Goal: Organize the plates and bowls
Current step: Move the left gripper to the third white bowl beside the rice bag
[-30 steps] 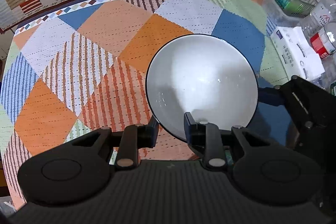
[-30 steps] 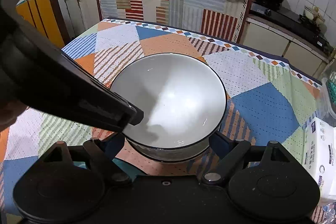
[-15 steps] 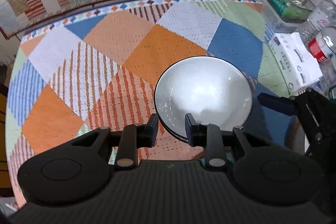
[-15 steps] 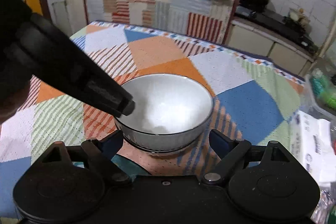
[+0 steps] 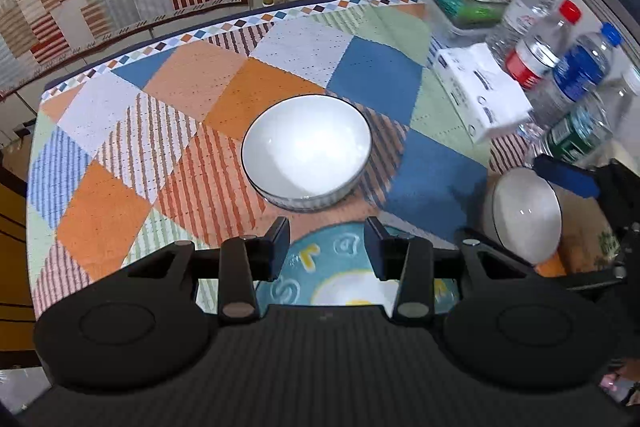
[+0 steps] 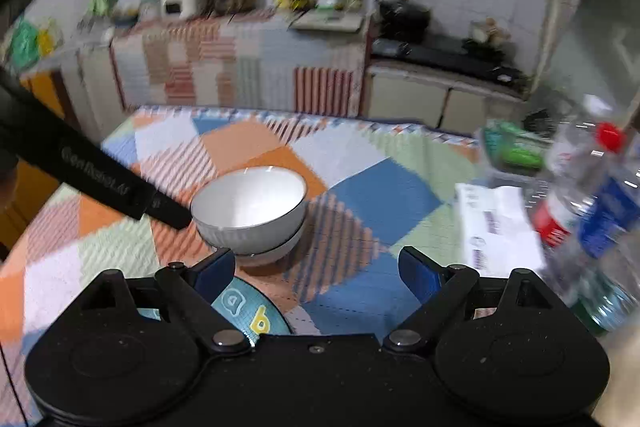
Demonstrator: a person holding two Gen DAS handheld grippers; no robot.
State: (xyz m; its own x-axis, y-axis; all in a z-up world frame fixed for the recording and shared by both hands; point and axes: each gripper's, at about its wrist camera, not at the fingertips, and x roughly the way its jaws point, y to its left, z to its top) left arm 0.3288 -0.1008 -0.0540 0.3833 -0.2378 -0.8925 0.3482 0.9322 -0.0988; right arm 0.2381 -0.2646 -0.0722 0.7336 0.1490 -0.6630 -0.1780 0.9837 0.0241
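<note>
The left tongs (image 5: 326,243) point steeply down at the tabletop (image 5: 120,211), poised above it with the jaws partly apart and opening; nothing is between them. The right tongs (image 6: 316,269) tilt down less steeply and stand wide open and empty.

The landmark is the stacked white bowls (image 5: 306,157), one nested in another, resting mid-tabletop on the patchwork cloth. The left tongs hang just on the near side of the stack, clear of its rim. In the right wrist view the same stack (image 6: 250,213) sits just beyond the left finger of the right tongs, untouched, and a finger of the left tongs reaches in from the left to end just beside the stack's rim.

A blue patterned plate (image 5: 340,267) lies on the near side of the stack, under both tongs. A single white bowl (image 5: 524,217) sits well to the right of the stack at the tabletop's edge. A tissue pack (image 5: 480,91) and several water bottles (image 5: 576,75) stand to the right and beyond, with a clear container (image 5: 464,7) farther back.

Behind the stack, across a gap, a cloth-draped kitchen counter (image 6: 240,67) carries appliances and bottles, all blurred.
</note>
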